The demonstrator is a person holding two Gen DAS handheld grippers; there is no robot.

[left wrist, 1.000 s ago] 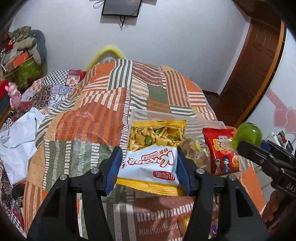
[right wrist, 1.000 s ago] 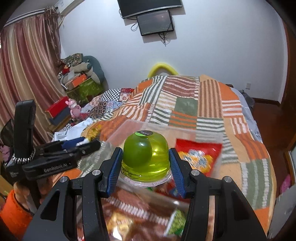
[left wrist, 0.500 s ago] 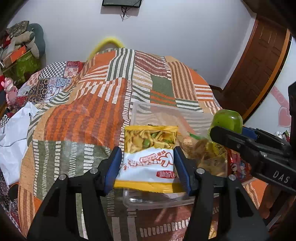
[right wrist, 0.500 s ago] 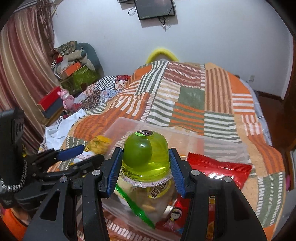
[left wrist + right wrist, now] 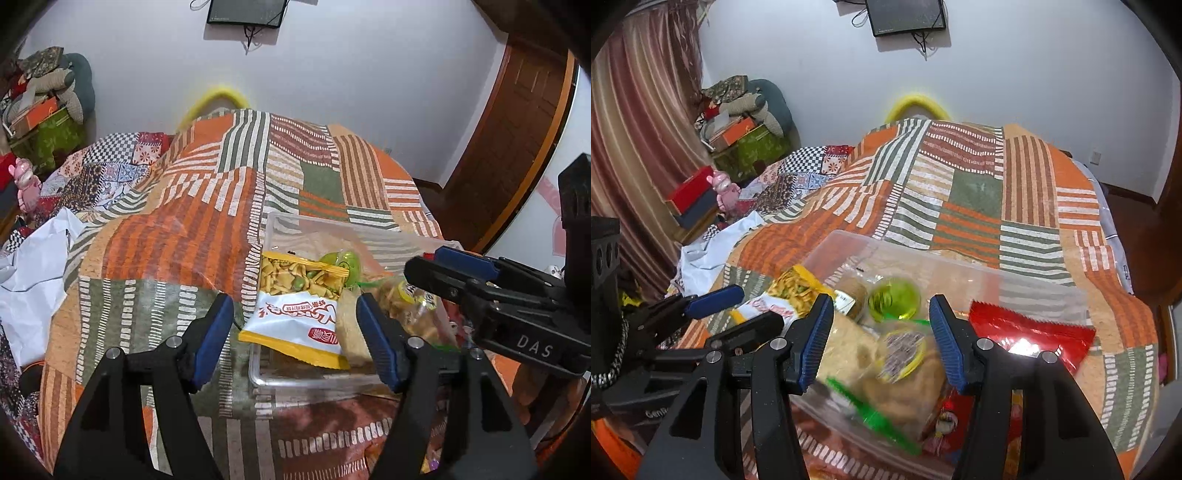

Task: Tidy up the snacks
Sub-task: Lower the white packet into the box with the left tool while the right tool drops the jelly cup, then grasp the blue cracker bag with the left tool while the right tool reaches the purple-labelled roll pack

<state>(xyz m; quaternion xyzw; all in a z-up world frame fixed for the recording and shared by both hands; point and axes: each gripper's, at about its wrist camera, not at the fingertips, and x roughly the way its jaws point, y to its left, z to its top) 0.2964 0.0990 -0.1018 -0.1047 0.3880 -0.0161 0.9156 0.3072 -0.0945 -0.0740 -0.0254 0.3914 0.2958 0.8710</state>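
A clear plastic bin [image 5: 306, 384], rectangular with rounded corners and thin glossy walls, sits on the bed and holds the snacks. Inside it, in the left wrist view, a crinkled white-and-yellow snack packet [image 5: 299, 314] with a window of yellow sticks and green peas lies tilted over the bin's wall at about 9 o'clock, its lower edge hanging past the rim. Behind it, toward 12 o'clock, a translucent green jelly cup [image 5: 894, 300], dome-shaped and shiny, lies on the bin's floor, free of either gripper. At the bin's 3 o'clock side a flat red foil packet [image 5: 1030, 332] with a zigzag edge catches a bright glare. Nearer the right wrist camera lies a clear, soft bag of pale biscuits [image 5: 901, 373] with a round label and a green strip along its seam. The left gripper [image 5: 295, 332] stands with its ribbed blue pads on either side of the white-and-yellow packet, clear of it; its jaws have just been opening and are parted, gripping nothing. The right gripper [image 5: 881, 339] hovers over the biscuit bag; its jaws have just been opening too, and they stand apart with nothing pressed between them, the green cup lying beyond the tips. Around the bin spreads a patchwork quilt [image 5: 177, 243] of orange, olive and maroon striped blocks, coarse-printed. At 9 o'clock, crumpled white cloth [image 5: 33, 288] lies on the bed.
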